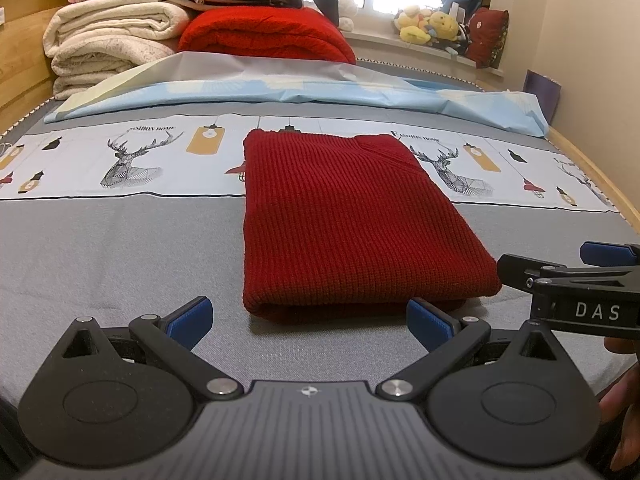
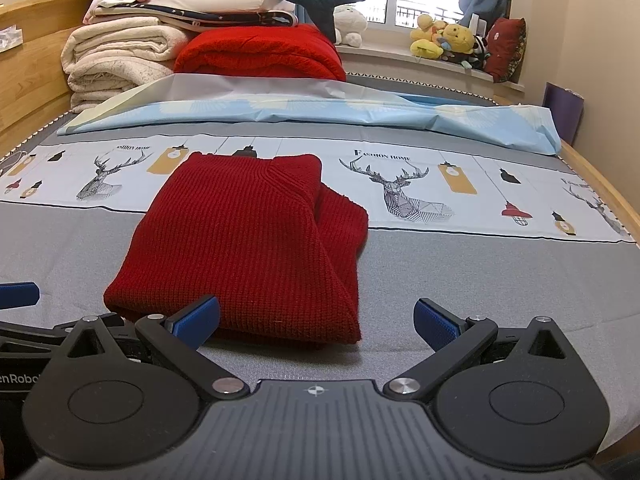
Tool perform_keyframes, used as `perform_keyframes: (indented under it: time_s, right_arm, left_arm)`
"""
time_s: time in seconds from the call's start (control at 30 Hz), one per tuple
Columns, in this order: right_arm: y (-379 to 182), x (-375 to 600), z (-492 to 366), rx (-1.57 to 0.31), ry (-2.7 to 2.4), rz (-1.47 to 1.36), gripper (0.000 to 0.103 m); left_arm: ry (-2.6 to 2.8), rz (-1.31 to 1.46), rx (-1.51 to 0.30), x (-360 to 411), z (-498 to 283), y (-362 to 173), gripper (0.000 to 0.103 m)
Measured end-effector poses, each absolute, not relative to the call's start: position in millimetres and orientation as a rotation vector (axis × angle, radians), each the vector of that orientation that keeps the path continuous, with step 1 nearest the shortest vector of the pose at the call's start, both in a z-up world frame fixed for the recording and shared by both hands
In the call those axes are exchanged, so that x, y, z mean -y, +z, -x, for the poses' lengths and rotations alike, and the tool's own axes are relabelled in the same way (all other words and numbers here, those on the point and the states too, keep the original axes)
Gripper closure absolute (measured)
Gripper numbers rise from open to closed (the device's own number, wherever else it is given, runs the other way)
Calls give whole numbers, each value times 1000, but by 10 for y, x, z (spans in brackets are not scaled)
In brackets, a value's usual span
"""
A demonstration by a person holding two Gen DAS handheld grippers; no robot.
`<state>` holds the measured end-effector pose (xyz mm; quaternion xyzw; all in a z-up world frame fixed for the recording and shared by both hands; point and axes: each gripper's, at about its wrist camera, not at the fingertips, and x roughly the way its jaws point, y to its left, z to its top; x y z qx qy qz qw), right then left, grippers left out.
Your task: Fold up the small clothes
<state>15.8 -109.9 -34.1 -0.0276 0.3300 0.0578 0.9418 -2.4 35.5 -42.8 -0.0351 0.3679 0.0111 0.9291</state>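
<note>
At the bed's far left corner I see a stack of folded cream blankets (image 1: 108, 40) against the wooden headboard, with a bright red blanket (image 1: 268, 32) folded just beside it and a pale blue sheet (image 1: 304, 94) lying rumpled across the bed's width in front of both. Nearer to me, the bed (image 1: 100, 248) carries a grey cover with a printed band of deer and lanterns. My left tool (image 1: 309, 320) sits low at the near edge with its blue-padded fingers (image 1: 192, 318) spread wide and nothing between them; the right pad lies just beside the sweater's near hem. The dark red knit sweater (image 1: 344, 224) is folded into a neat rectangle near the middle of the bed, its far end reaching onto the printed band and its near end just ahead of both tools. From the right wrist view the sweater (image 2: 248, 240) shows a second folded layer sticking out along its right side. My right tool (image 2: 318, 320) is likewise spread wide and empty, its left pad at the sweater's near hem; I cannot tell whether it touches. Past the bed's far right corner, yellow plush toys (image 2: 444, 40) crowd the window ledge.
</note>
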Motion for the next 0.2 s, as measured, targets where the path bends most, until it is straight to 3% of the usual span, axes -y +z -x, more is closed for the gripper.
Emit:
perform_keyframes:
  time_s: [0.2]
  right_arm:
    - [-340,1093,-158,-673,117,57,1]
  left_arm:
    - [23,72,-754,-362,20,-433,0]
